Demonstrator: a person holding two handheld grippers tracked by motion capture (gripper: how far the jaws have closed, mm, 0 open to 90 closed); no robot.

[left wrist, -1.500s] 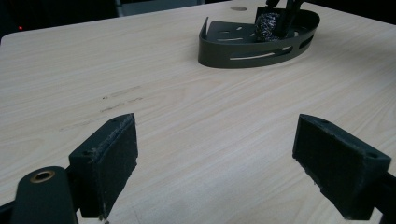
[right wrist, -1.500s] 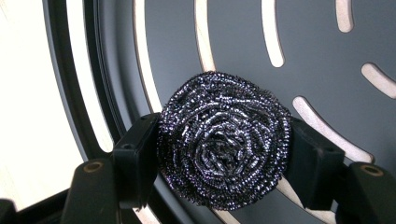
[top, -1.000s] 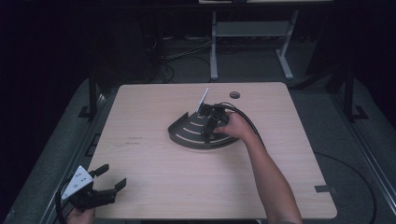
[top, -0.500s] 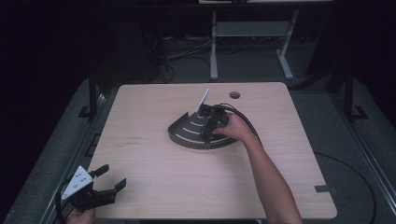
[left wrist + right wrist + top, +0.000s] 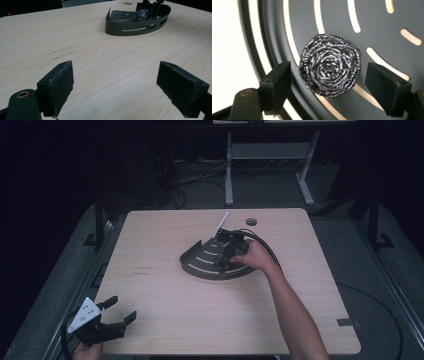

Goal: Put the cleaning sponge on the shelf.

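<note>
A: Scourer (image 5: 330, 65), a coil of steel wire, lies in a dark slotted tray (image 5: 200, 265) at the centre of the high view. In the right gripper view it sits mid-frame, flat on the tray floor.

B: Is anything holding it?

A: No. The right gripper (image 5: 332, 86) points down over it, and its jaws have just been opening. They stand apart on either side of the scourer, and neither pad presses on it.

B: And the other gripper?

A: The left gripper (image 5: 112, 317) is at the lower left of the high view, at the near edge of the table (image 5: 165, 320), well apart from the tray. Its jaws are wide open with only bare wood between them. In its own view the tray shows at the upper right, with the scourer inside.
</note>
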